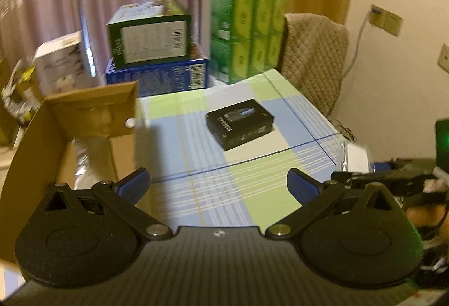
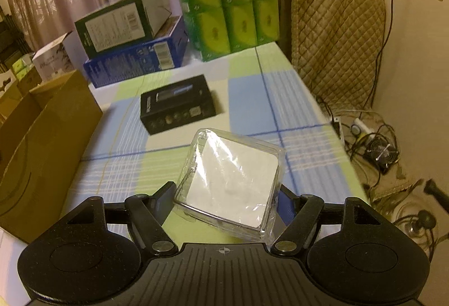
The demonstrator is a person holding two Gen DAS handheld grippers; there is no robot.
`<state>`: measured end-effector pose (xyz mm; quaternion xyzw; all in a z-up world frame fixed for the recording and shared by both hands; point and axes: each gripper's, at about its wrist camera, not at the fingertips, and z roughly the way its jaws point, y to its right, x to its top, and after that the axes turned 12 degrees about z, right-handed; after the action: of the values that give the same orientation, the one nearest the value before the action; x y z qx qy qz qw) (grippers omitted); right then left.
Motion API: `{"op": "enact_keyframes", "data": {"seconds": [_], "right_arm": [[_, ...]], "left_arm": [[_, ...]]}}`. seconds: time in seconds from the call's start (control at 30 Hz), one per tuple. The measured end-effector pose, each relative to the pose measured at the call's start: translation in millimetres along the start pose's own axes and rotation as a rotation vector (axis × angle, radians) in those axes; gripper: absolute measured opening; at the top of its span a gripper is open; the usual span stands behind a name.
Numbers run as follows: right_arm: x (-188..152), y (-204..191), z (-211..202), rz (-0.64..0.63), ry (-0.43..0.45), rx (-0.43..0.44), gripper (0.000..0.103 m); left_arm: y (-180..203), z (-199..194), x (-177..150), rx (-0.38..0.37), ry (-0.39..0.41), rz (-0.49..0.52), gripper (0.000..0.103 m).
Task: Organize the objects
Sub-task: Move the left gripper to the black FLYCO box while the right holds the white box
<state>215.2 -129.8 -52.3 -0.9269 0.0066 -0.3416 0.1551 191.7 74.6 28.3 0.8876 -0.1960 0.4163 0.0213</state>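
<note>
My right gripper (image 2: pixel 226 195) is shut on a white square item in clear plastic wrap (image 2: pixel 233 179), held tilted above the checked tablecloth (image 2: pixel 269 98). A small black box (image 2: pixel 176 107) lies flat on the cloth beyond it; the left wrist view shows the same black box (image 1: pixel 240 122) mid-table. My left gripper (image 1: pixel 217 184) is open with nothing between its blue pads, hovering over the cloth beside an open cardboard box (image 1: pixel 84 121). The wrapped item (image 1: pixel 355 157) and the right gripper appear at the right edge of the left wrist view.
At the table's far end a dark green box (image 2: pixel 123 22) lies on a blue box (image 2: pixel 134 59), next to a pack of green tissue packets (image 2: pixel 230 3). A quilted chair (image 2: pixel 334 39) stands at the right. Cables and a small fan (image 2: pixel 380 156) lie on the floor.
</note>
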Motion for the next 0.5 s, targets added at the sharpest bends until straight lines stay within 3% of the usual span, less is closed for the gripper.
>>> {"op": "enact_keyframes", "data": {"seconds": [0.5], "right_arm": [[48.8,22.6,32.3,-0.097,-0.036,0.046,0.070]], "left_arm": [[14.0,119.6,57.9,-0.113,-0.064,0.267,0.102]]}}
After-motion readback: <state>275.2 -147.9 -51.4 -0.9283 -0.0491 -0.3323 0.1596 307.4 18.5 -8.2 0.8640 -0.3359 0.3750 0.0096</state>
